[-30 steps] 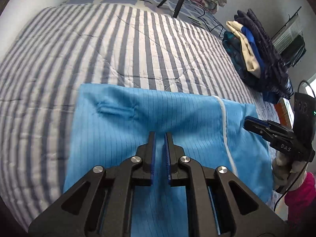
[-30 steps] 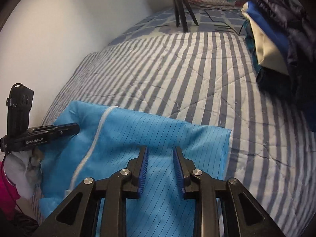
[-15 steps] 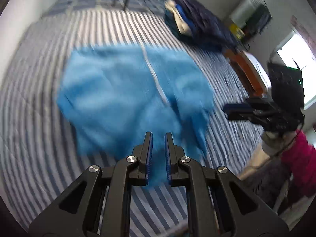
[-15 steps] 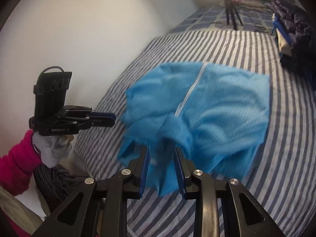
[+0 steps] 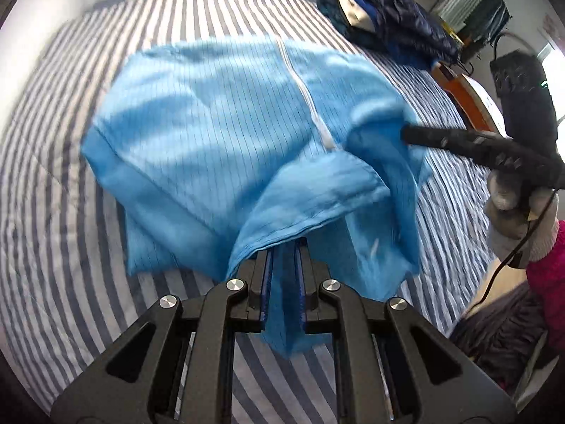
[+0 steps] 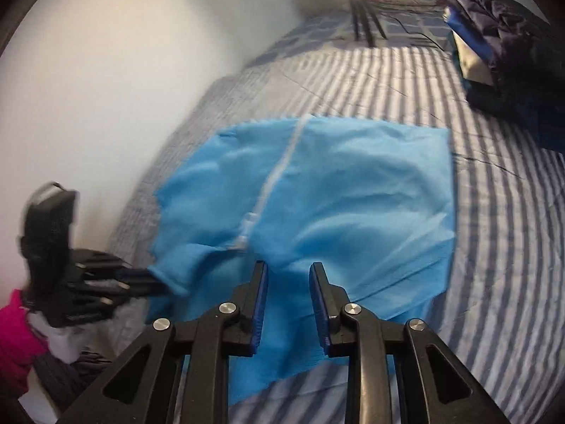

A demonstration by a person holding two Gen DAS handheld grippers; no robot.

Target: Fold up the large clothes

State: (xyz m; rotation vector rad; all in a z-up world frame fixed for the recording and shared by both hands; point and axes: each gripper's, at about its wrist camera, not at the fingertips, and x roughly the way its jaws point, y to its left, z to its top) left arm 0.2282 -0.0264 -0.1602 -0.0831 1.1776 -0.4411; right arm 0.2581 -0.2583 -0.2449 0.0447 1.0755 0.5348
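Note:
A light blue pinstriped garment [image 5: 229,123] with a white zipper [image 5: 300,84] lies spread on the striped bed [image 5: 53,212]. Its near edge is raised off the quilt. My left gripper [image 5: 284,251] is shut on that edge, and cloth hangs down between its blue pads. In the right wrist view the left gripper [image 6: 155,281] pinches the garment's [image 6: 353,194] left near corner. My right gripper [image 6: 287,268] is shut on bunched cloth at the near edge. Seen from the left wrist, the right gripper [image 5: 406,133] holds up a fold at the garment's right side.
A pile of dark, blue and cream clothes [image 5: 388,10] sits at the bed's far right. Tripod legs [image 6: 363,17] stand at the far end. A white wall runs along the left. A gloved hand [image 5: 512,212] and pink sleeve [image 5: 551,275] show beyond the bed's right edge.
Both grippers were low over the flat garment; they have drawn back and up with its near edge, so the garment now lies farther ahead with that edge lifted.

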